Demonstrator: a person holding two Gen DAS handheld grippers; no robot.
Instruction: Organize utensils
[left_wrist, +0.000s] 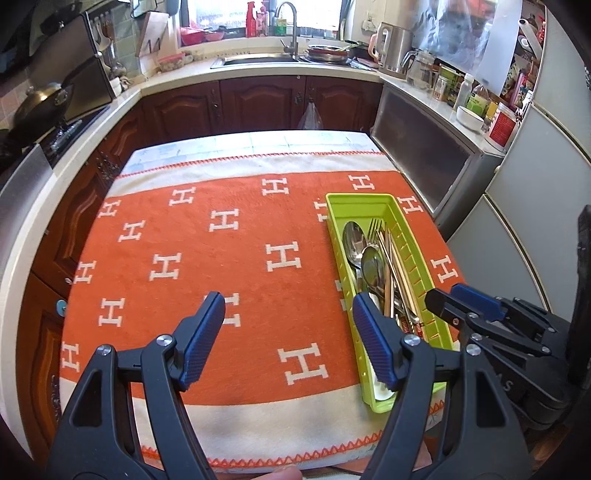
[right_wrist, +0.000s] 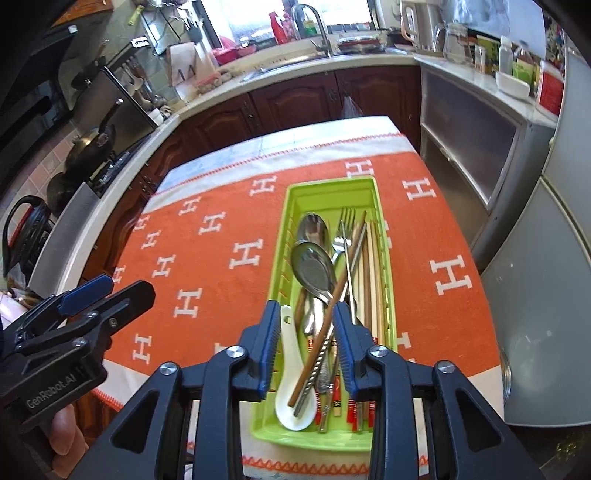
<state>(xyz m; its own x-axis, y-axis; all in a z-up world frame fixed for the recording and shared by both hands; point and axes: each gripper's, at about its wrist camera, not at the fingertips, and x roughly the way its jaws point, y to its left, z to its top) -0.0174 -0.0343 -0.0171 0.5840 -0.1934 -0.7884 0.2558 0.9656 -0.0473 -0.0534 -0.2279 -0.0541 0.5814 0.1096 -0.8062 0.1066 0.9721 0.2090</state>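
Note:
A lime-green utensil tray (left_wrist: 369, 201) (right_wrist: 295, 199) lies on the orange blanket at the table's right. It holds metal spoons (right_wrist: 312, 269) (left_wrist: 371, 264), a fork (right_wrist: 345, 225), several chopsticks (right_wrist: 369, 280) and a white ceramic spoon (right_wrist: 290, 384). My left gripper (left_wrist: 288, 339) is open and empty over the blanket, left of the tray. My right gripper (right_wrist: 306, 347) is open above the tray's near end, fingers either side of the handles, holding nothing. Each gripper shows in the other's view, the right one (left_wrist: 476, 306) and the left one (right_wrist: 92, 295).
The orange blanket with white H marks (left_wrist: 221, 258) covers the table. Dark wood cabinets (left_wrist: 258, 103), a sink and tap (left_wrist: 288, 48) stand beyond. A stove with a pan (left_wrist: 40, 103) is left. A grey cabinet (left_wrist: 424, 158) and fridge (right_wrist: 546, 258) are right.

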